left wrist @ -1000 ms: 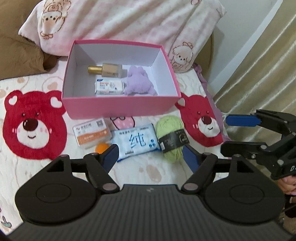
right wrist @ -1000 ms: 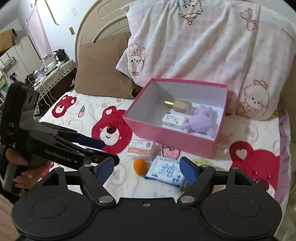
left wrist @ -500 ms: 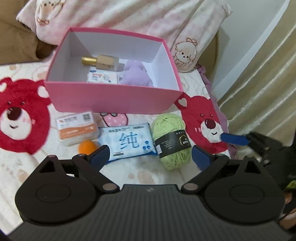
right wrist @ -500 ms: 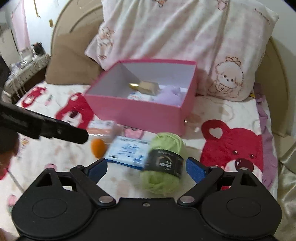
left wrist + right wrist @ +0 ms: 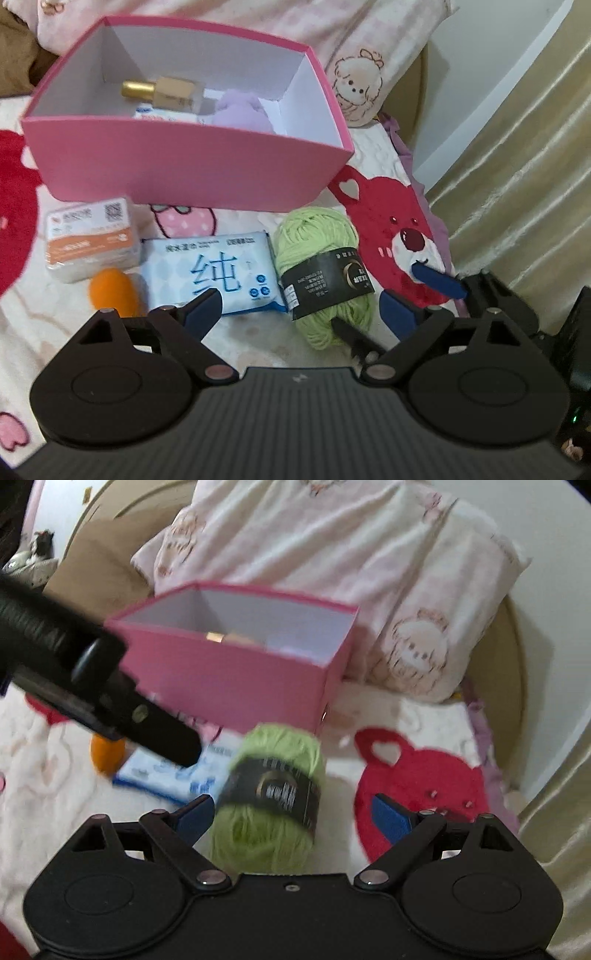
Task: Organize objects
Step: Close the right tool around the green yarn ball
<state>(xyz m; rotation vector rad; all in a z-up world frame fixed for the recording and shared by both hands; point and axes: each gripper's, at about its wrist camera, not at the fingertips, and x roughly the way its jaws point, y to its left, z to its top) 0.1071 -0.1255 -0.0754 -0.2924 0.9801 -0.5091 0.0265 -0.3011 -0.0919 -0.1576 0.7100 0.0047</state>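
The green yarn ball is seen just before the pink box, between the wide, unpressed jaws of the right gripper, its long axis running along them; the left gripper, empty, is closing slightly.

We see a bed under a cream cover printed with red bears. On it sits an open pink box, with a pink pillow behind it. In front of the box lie, side by side, an orange-labelled packet, an orange sponge, a blue wet-wipe pack and a green yarn ball.
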